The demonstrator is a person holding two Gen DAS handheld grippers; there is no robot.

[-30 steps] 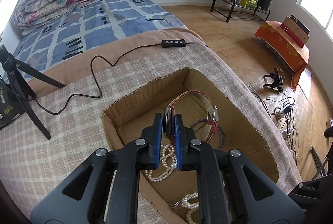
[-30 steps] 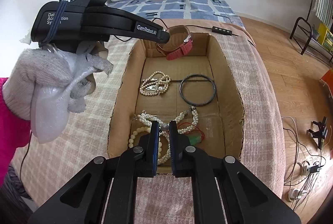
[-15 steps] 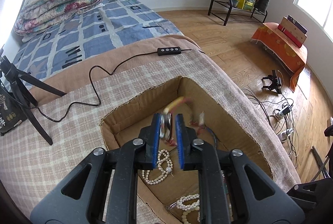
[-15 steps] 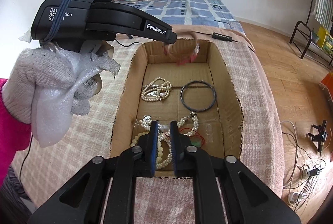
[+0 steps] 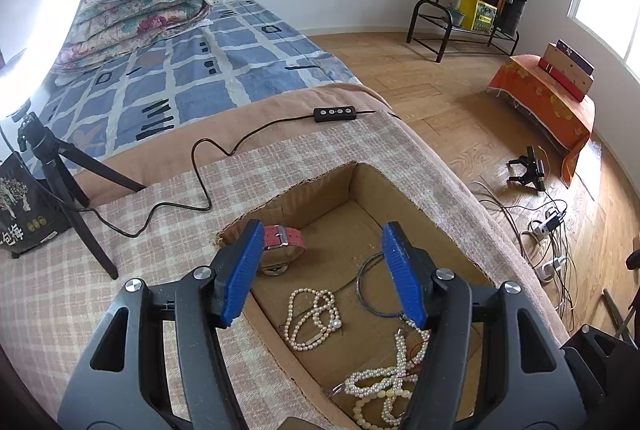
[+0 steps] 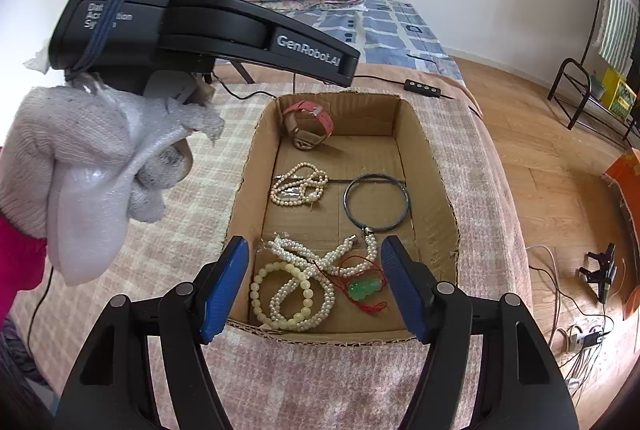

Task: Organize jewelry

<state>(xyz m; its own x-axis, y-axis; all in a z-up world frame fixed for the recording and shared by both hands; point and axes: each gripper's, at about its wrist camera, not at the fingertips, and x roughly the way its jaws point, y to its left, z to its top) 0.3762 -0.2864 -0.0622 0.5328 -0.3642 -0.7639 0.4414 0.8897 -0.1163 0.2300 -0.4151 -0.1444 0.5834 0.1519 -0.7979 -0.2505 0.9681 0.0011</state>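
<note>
An open cardboard box (image 6: 432,166) sits on the checked cloth and holds the jewelry. A pink-strapped watch (image 6: 308,126) lies in its far left corner, also in the left wrist view (image 5: 282,244). A pearl necklace (image 6: 298,184), a dark bangle (image 6: 378,200), more pearl strands (image 6: 304,282) and a green pendant on red cord (image 6: 364,288) lie in it. My left gripper (image 5: 320,274) is open and empty above the box. My right gripper (image 6: 314,282) is open and empty over the box's near end.
A black cable with an inline remote (image 5: 334,114) runs across the cloth behind the box. A small tripod (image 5: 52,166) and a dark bag (image 5: 20,214) stand at the left. The cloth edge drops to a wooden floor with cables (image 5: 544,230) on the right.
My left gripper opened and let go of the watch, which dropped into the box's far left corner. My right gripper also opened and drew back slightly.
</note>
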